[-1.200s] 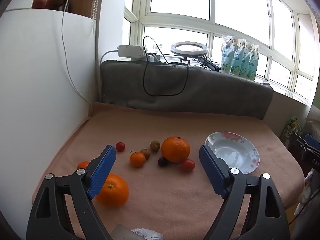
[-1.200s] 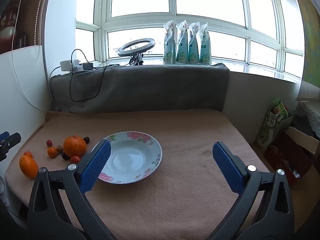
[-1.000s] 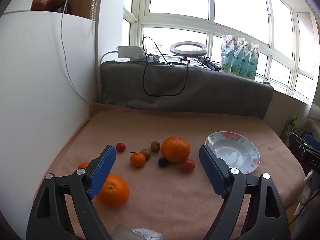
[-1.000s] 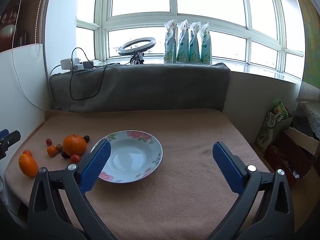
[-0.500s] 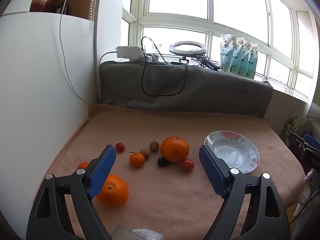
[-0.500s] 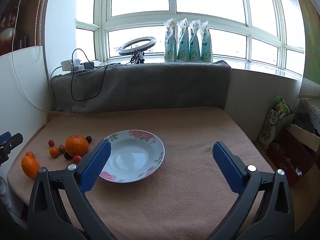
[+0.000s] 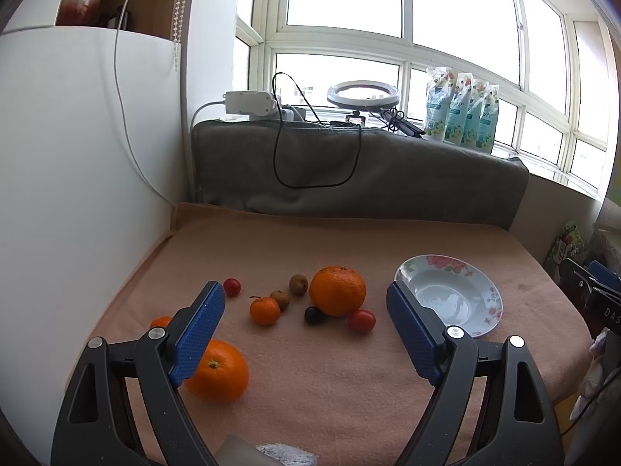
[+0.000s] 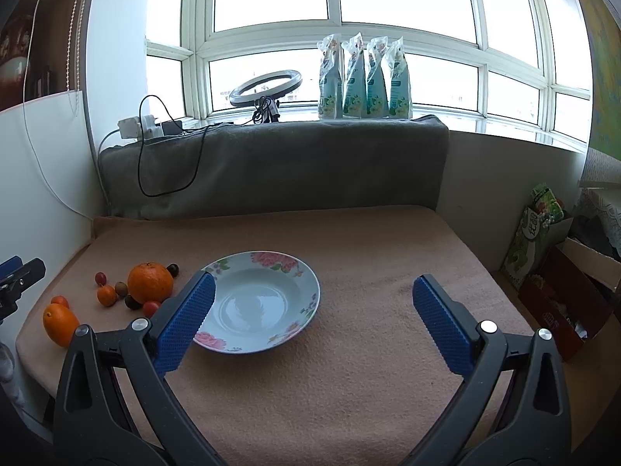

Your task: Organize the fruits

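Several fruits lie on the pink cloth: a large orange (image 7: 337, 290), a second orange (image 7: 218, 376) by my left finger, a small tangerine (image 7: 264, 310), two cherry tomatoes (image 7: 361, 320), a dark grape (image 7: 313, 315) and two brown fruits (image 7: 298, 283). An empty floral plate (image 7: 450, 298) sits right of them; it also shows in the right wrist view (image 8: 260, 306). My left gripper (image 7: 304, 303) is open and empty, above the near edge, facing the fruits. My right gripper (image 8: 308, 295) is open and empty, facing the plate's right side.
A grey blanket-covered ledge (image 8: 271, 163) runs along the back, with cables, a power strip (image 7: 248, 101), a ring light (image 8: 266, 83) and several pouches (image 8: 363, 77). A white panel (image 7: 77, 155) bounds the left. Boxes (image 8: 543, 240) stand off the right edge.
The right gripper has drifted slightly, so the plate and fruits sit a little further right in its view. The left gripper is nearly still.
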Tool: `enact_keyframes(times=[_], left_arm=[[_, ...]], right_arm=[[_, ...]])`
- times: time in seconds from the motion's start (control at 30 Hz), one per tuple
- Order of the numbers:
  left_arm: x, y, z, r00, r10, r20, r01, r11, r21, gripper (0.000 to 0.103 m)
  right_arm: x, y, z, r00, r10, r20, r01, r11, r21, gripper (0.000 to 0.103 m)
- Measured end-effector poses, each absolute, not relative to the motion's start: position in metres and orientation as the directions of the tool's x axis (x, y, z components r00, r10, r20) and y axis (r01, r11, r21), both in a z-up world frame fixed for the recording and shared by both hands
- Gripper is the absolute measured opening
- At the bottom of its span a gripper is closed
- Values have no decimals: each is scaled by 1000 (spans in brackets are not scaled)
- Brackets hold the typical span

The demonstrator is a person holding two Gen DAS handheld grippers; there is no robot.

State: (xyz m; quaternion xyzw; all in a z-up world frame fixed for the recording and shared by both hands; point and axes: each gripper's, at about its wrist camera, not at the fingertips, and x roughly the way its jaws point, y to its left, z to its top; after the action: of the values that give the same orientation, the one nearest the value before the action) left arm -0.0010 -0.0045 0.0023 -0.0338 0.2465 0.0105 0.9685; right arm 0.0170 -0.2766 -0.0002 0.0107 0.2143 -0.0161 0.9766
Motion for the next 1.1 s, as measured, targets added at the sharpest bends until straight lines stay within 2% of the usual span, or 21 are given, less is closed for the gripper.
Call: enact_keyframes(times=[1.1], left_arm=[[0,-7,4,877,-3,-481,-32,997,-63,85]], right_arm=[[18,-275,-4,903,-18,-430,31,999,23,103]])
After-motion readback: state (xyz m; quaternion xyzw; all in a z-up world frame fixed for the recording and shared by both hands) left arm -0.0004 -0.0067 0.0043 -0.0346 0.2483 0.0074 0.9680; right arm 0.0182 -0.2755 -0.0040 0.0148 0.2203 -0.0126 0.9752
